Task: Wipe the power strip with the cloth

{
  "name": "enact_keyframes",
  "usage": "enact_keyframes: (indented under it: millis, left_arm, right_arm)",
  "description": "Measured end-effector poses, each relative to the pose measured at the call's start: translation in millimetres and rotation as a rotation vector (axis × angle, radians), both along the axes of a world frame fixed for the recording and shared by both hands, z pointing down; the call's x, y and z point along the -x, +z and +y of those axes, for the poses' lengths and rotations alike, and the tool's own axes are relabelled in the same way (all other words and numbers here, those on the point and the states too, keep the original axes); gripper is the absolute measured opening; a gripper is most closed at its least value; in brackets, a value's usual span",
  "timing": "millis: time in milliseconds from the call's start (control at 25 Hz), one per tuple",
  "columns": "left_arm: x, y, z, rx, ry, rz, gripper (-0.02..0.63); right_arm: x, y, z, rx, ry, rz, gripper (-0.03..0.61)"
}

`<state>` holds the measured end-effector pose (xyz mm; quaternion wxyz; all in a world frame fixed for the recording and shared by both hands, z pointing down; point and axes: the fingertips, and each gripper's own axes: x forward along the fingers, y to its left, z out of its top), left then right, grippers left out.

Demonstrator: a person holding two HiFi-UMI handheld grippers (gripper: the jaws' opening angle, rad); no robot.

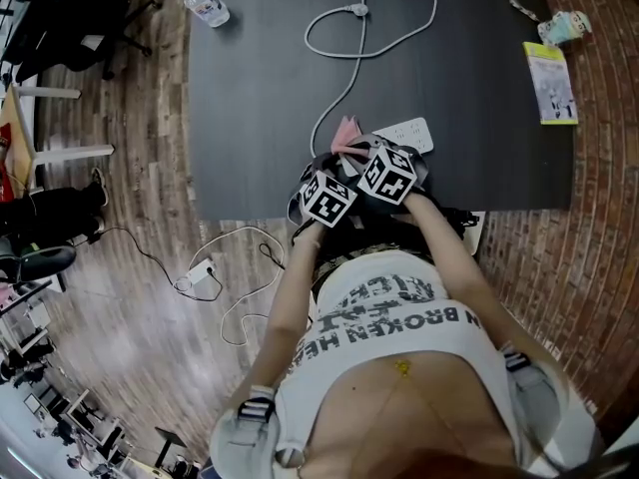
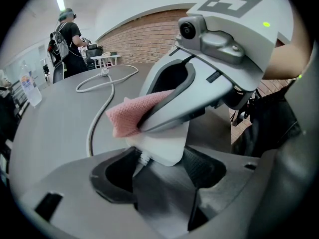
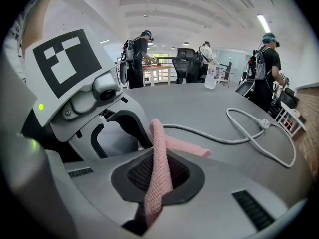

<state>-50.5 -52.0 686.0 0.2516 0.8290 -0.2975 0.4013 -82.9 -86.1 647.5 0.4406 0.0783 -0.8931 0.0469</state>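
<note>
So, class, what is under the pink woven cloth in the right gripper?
Under the pink woven cloth lies the white plastic power strip, its cable end between the left gripper's jaws. The strip's face beneath the cloth and the right gripper is covered.

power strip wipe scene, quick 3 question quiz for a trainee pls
1. True or false: the right claw is shut on the pink cloth.
2. Between the tips of the left claw sits: A) a mug B) the power strip C) a remote
3. Fill in: the strip's plug lies loose, plugged into nothing, on the black ___.
Key: 1 true; 2 B; 3 table.
</note>
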Motion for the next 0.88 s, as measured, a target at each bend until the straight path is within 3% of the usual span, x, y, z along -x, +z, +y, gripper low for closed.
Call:
enact_keyframes:
  millis: [880]
  left_arm:
    - [1,1,1,0.004,-0.001,0.007,0.282]
  right_arm:
    - [-51,0,-23,-0.023,0.136,0.048,0.017]
